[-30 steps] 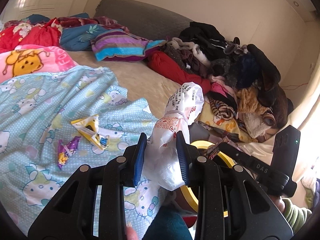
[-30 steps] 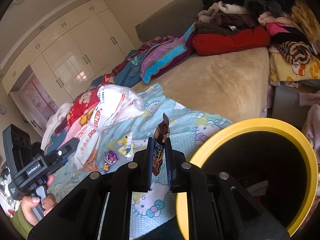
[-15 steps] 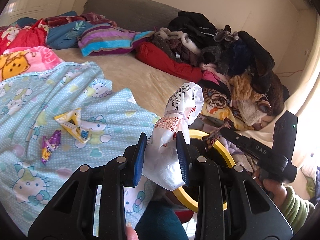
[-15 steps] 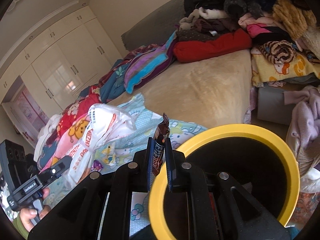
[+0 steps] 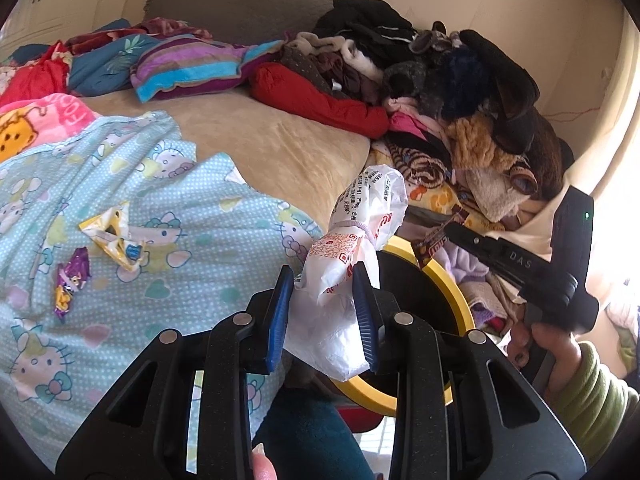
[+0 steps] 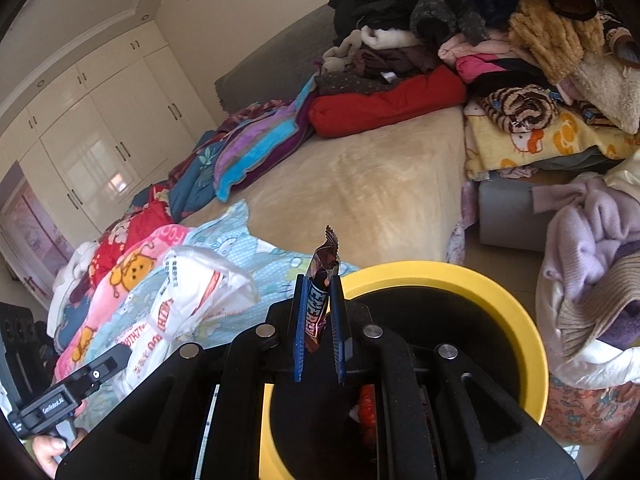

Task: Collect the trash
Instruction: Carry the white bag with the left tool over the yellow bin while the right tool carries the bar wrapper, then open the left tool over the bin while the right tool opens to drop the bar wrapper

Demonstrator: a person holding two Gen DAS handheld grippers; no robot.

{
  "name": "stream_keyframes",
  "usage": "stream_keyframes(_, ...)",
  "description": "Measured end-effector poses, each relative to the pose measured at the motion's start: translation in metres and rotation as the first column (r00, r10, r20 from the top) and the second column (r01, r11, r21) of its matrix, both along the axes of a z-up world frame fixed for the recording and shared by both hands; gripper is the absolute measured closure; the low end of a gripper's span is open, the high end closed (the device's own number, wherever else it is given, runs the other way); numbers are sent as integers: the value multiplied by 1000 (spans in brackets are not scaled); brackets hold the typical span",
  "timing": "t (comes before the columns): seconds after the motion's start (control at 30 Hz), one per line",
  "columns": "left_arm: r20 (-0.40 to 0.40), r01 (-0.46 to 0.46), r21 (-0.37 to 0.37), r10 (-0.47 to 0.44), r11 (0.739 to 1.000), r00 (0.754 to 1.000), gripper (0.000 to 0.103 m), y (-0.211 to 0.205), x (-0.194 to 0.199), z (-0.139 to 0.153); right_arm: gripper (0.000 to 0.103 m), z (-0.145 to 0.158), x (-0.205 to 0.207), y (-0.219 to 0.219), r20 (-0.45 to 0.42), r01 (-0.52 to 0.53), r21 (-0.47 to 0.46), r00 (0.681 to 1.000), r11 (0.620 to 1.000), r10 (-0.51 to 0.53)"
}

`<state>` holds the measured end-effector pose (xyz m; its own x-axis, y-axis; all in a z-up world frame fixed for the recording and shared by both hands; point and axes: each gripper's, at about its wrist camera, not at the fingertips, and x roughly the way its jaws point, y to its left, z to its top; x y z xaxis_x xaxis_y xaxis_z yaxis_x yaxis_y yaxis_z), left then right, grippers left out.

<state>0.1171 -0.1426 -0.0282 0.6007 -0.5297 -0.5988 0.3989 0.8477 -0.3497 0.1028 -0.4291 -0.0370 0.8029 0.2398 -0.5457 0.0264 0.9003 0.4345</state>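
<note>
Right tongs (image 6: 318, 312) now hold wrapper (image 6: 320, 304) over bin (image 6: 500, 292)

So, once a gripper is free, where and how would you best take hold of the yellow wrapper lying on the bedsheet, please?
Probably grip the yellow wrapper at its raised, crumpled upper end, coming straight down from above. It lies loose on the soft bedsheet, so a side approach would likely push it along or snag cloth. The purple wrapper lies apart from it, leaving room for the jaws.

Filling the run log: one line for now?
left tool: holds white bag | right tool: holds wrapper over yellow bin
</note>
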Motion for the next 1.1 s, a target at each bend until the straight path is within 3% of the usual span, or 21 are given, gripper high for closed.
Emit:
stream_keyframes(0.53,-49,95,98,-91,991,995,79,-48,-8,-24,92,-19,-4,-35,-57,71,-32,996,997,-72)
stream_keyframes(0.83,-82,145,168,-133,975,988,78,-76,-9,-37,92,-27,-6,-47,-78,96,-53,992,994,-100)
stream_keyframes(1.1,-105,224,185,-208,957,973,74,-96,-20,-47,91,-24,-8,-52,-64,104,-43,992,994,-107)
